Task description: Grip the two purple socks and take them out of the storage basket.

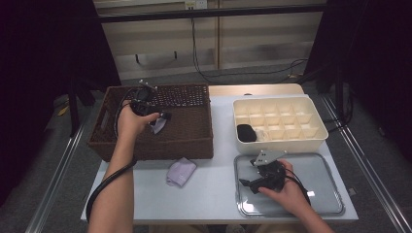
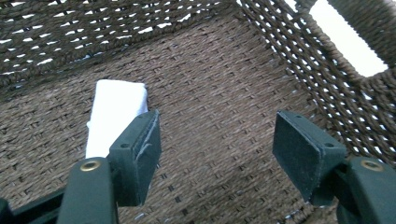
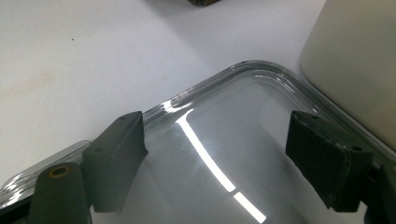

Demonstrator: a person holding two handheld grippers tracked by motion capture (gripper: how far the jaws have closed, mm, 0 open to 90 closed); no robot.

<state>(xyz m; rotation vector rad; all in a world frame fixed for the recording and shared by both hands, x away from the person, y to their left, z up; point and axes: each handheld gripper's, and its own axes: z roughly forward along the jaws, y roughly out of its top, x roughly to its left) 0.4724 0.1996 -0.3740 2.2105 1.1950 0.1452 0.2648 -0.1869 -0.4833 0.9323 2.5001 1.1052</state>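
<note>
Right tongs [image 1: 256, 175] held low over the clear tray [image 1: 320, 167] at the bench's near right corner, jaws apart, nothing between. Folded lilac cloth [image 1: 180, 171] lying near the front edge, just before the basket [image 1: 189, 138]. Left tongs [image 1: 158, 120] lowered into the basket at the far left, jaws apart, beside a white folded cloth [image 2: 114, 114] on the woven floor, not gripped.

Basket [image 1: 194, 141] left w/ folded cloth [image 2: 114, 114] inside, divided box [image 1: 311, 141] right, tray [image 1: 320, 167] before it.

White table [image 1: 214, 189] bears basket [image 1: 194, 141], cloth [image 1: 180, 171], organizer [image 1: 311, 143], tray [image 1: 320, 204]
</note>
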